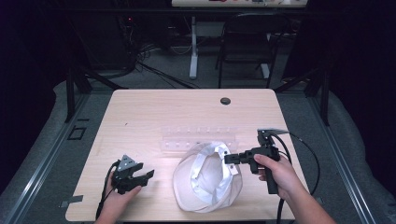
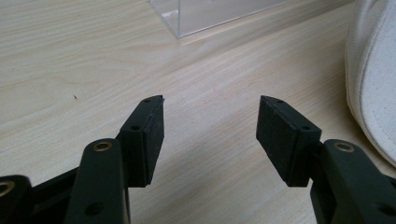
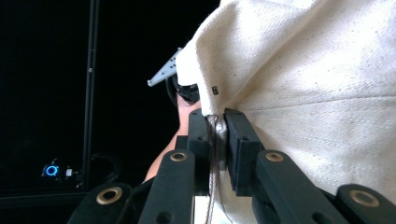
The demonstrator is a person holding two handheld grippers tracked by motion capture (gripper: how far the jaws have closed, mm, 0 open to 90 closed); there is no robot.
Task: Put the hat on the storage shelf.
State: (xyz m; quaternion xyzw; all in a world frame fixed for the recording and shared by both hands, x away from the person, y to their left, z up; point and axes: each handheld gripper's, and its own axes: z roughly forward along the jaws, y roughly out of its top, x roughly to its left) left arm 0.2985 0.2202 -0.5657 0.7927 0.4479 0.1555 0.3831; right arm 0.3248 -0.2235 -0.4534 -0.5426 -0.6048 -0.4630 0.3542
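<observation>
On the near half of the light wooden table point(image 1: 154, 105), a white fabric hat point(image 1: 208, 179) lies with its opening facing up, its inner band and brim visible from the high view. Just behind the hat, touching or nearly touching its far edge, lies a clear plastic rack point(image 1: 198, 138) set lengthwise across the table. The right gripper point(image 1: 229, 158) reaches level from the right side and is clamped on the right rim of the hat; in the right gripper view its jaws are pressed together on a thin folded edge of the cream fabric point(image 3: 215, 133), with the cloth rising above and to the right of the pads. The person's right hand point(image 1: 275, 172) grips the handle, and a black cable trails off toward the table's right edge. The left gripper point(image 1: 145, 177) rests low at the near left of the table, well apart from the hat, held by the left hand point(image 1: 116, 196). Its jaws are spread wide with nothing between them; in the left gripper view the bare table surface shows between the two black pads point(image 2: 152, 135), the hat's rounded side point(image 2: 373, 79) stands at the right edge, and a corner of the clear rack point(image 2: 205, 14) appears at the top. A round grommet hole point(image 1: 225, 101) sits near the table's far edge.
</observation>
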